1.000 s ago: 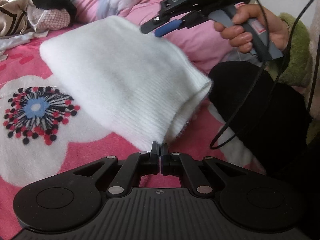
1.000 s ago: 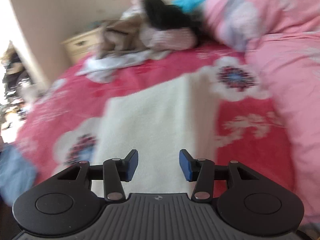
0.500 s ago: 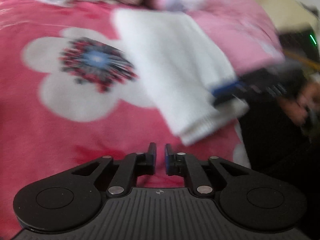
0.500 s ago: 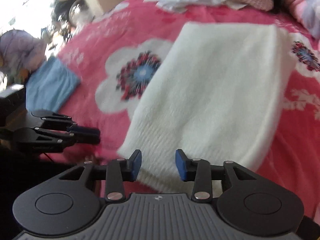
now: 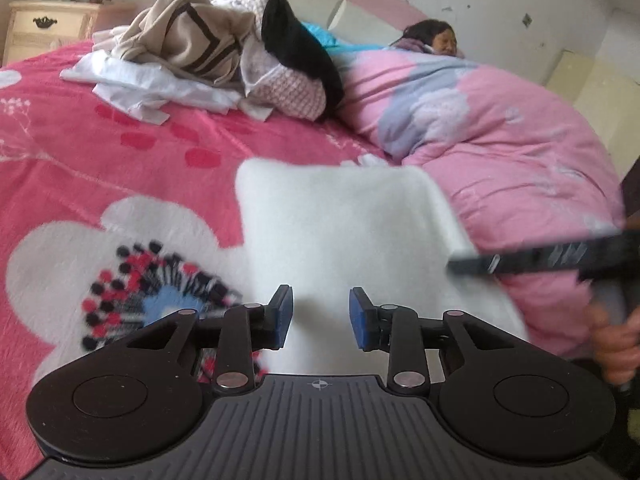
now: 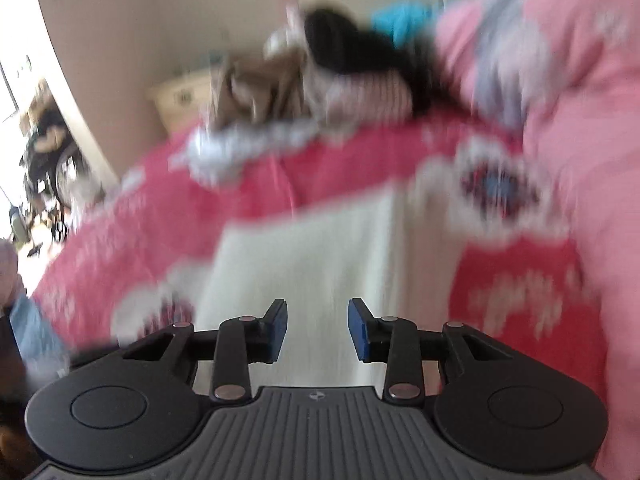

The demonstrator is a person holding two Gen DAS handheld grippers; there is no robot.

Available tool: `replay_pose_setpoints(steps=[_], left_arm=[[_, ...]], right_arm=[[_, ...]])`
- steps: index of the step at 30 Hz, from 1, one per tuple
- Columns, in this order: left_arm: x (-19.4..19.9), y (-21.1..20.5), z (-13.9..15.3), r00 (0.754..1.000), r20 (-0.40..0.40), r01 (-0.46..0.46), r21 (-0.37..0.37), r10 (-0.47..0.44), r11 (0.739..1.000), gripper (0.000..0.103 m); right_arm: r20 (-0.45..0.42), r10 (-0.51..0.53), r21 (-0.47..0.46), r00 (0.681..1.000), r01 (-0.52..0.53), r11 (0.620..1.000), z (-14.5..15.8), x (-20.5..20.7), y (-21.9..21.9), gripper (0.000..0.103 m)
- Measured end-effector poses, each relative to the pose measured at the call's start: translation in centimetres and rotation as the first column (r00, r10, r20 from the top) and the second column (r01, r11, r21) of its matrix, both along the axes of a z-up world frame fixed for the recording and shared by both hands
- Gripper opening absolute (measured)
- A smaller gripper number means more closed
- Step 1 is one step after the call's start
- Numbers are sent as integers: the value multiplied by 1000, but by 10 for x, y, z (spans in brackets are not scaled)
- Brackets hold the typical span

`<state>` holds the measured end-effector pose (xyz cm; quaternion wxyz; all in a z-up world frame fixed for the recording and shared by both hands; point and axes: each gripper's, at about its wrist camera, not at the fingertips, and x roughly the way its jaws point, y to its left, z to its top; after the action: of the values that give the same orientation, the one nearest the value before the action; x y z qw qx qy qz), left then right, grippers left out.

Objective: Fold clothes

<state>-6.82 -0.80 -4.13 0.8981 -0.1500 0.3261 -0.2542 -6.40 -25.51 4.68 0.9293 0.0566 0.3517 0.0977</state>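
Since both my left gripper (image 5: 320, 312) and right gripper (image 6: 316, 326) hang spread and empty, left freshly opened, I'd pinch the white sweater's (image 5: 340, 232) six o'clock hem evenly.

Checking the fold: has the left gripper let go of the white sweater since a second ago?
Yes. The left gripper has just opened, above the white sweater.

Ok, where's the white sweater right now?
Left wrist view: the white sweater lies centre on the red flowered blanket, beside the pink duvet.
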Motion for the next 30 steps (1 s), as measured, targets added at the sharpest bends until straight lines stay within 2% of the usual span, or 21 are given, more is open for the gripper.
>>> replay_pose_setpoints(steps=[2,5,6,7,9,11,13,14,15,16,19,20,21,22,23,24,28,30], left_arm=[[7,-2,2,1000,7,-28,1,28,1000,32],[24,-10,3,998,12,-66,25,66,998,33],[29,-13,2,997,16,-73,27,72,997,34],[33,-16,0,997,17,-78,32,77,996,36],[37,-21,-6,997,20,-74,50,73,996,37],[36,-24,-8,997,36,-64,67,62,996,38],[35,-27,-7,997,50,-59,89,54,994,40],[36,-27,-7,997,52,-63,95,58,994,40],[37,-25,-5,996,56,-70,96,64,993,40],[39,-24,-4,996,61,-77,96,72,992,40],[48,-20,0,992,77,-106,98,99,989,40],[52,-18,0,991,74,-115,100,108,988,40],[57,-18,-2,992,65,-115,101,108,988,40],[61,-18,-4,993,53,-111,100,106,989,41],[66,-19,-6,994,42,-108,100,104,989,41],[68,-19,-8,994,36,-108,100,105,989,41],[68,-24,-5,993,47,-112,100,108,989,40],[66,-28,-2,993,61,-105,102,99,989,40]], right_arm=[[67,-7,-33,998,9,999,1,23,2,37],[51,-29,-75,998,33,997,-23,57,-1,37],[14,-50,-96,999,51,994,-37,62,-5,32],[-26,-72,-116,997,68,991,-51,66,-9,21],[-46,-97,-86,994,93,992,-65,57,-19,16],[-44,-118,-13,992,117,993,-59,47,-27,16],[-18,-141,102,990,142,985,-46,41,-38,26],[-3,-164,136,986,163,977,-41,39,-46,45],[5,-208,145,978,205,968,-36,41,-53,58],[4,-235,149,972,232,961,-36,46,-58,60],[-121,-213,232,970,236,944,-56,74,-71,60],[-158,-193,260,968,229,938,-66,81,-73,59],[-157,-190,261,969,226,938,-71,83,-71,54],[-141,-191,249,971,222,943,-71,81,-69,46],[-124,-193,236,973,217,947,-70,79,-67,30],[-104,-200,248,974,220,943,-67,74,-67,26],[-32,-233,277,972,232,932,-53,50,-76,24],[-48,-246,294,968,249,923,-61,51,-85,24]])
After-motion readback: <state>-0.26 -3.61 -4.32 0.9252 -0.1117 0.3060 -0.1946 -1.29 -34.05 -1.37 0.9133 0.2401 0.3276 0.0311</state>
